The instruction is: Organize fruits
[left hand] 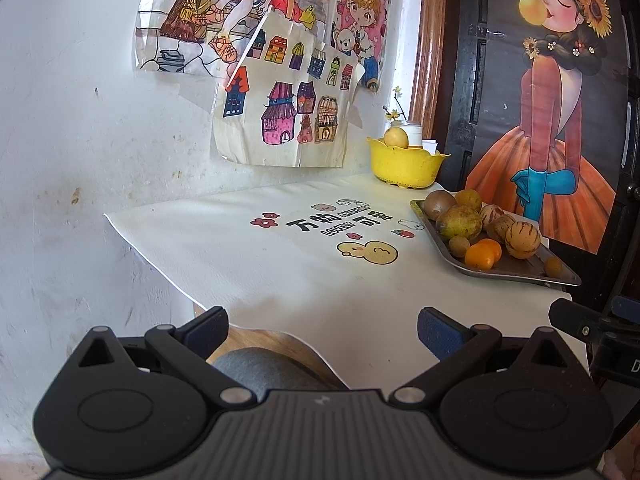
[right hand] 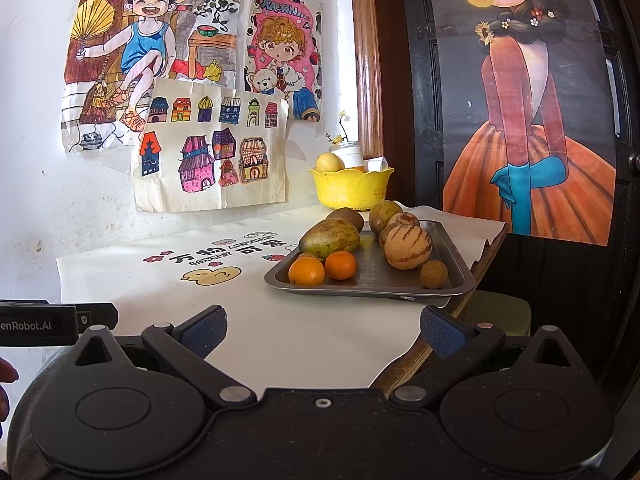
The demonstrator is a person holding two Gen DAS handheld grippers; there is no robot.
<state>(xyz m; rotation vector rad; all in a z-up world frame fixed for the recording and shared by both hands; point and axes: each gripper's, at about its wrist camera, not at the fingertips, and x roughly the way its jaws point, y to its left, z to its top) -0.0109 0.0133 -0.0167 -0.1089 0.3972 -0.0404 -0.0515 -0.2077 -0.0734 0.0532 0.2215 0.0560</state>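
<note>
Both tools hang back at the near edge of the white printed tablecloth (right hand: 160,288), jaws spread wide and empty — the left gripper (left hand: 322,330) and the right gripper (right hand: 323,330) alike. On the shallow grey metal tray (right hand: 372,286) at the table's right lie two small oranges (right hand: 306,271), a green-brown mango (right hand: 329,237) and a striped tan melon (right hand: 408,247). Behind it stands the yellow scalloped plastic basket (right hand: 348,190), a pale round fruit (right hand: 329,162) inside.

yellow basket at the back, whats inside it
One pale yellow fruit pokes above the rim of the yellow basket. A hint of orange shows beside it, too small to name. The basket wall hides everything lower. The white jar looks to stand behind it, not inside.
</note>
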